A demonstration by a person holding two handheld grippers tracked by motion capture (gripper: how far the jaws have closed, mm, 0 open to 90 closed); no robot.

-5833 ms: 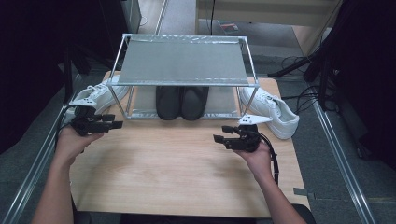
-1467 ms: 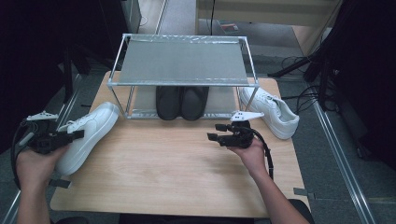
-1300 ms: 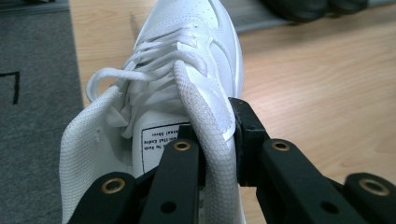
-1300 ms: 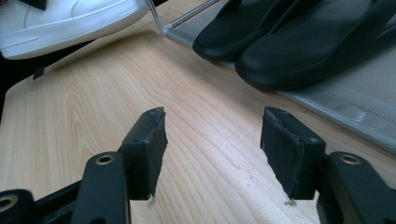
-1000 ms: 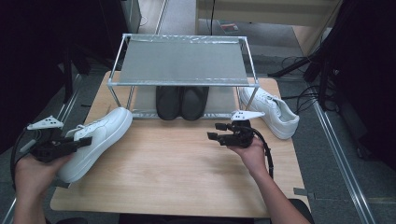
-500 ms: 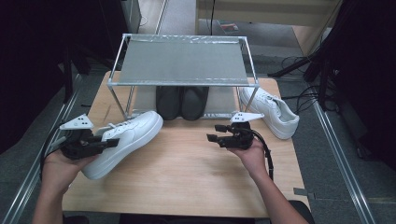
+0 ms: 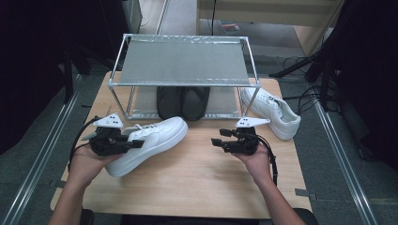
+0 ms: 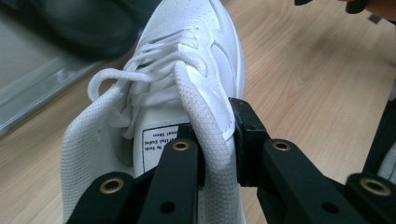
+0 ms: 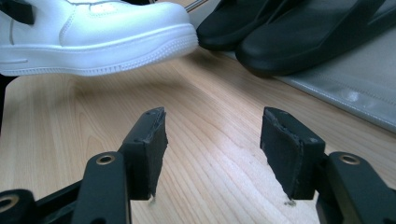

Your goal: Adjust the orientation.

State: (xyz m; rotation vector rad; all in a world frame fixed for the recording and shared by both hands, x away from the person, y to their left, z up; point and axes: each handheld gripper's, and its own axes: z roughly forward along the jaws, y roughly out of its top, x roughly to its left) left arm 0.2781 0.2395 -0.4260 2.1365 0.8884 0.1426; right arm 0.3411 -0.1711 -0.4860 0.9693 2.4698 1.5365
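the left claw (image 7: 133, 143) is clamped on the collar of the white sneaker (image 7: 150, 143), held just above the tabletop (image 7: 197, 183). the shoe's long axis runs from that claw toward the rack (image 7: 183, 63), toe pointing at it. the right claw (image 7: 217, 142) stands wide, empty, beside the toe.

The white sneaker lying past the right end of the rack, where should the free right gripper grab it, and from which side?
Probably the padded collar at the heel opening of the white sneaker, one jaw inside and one outside, as the left gripper grips its sneaker. Its opening faces up, with the heel seemingly toward the rack, so the open right gripper should come from above.
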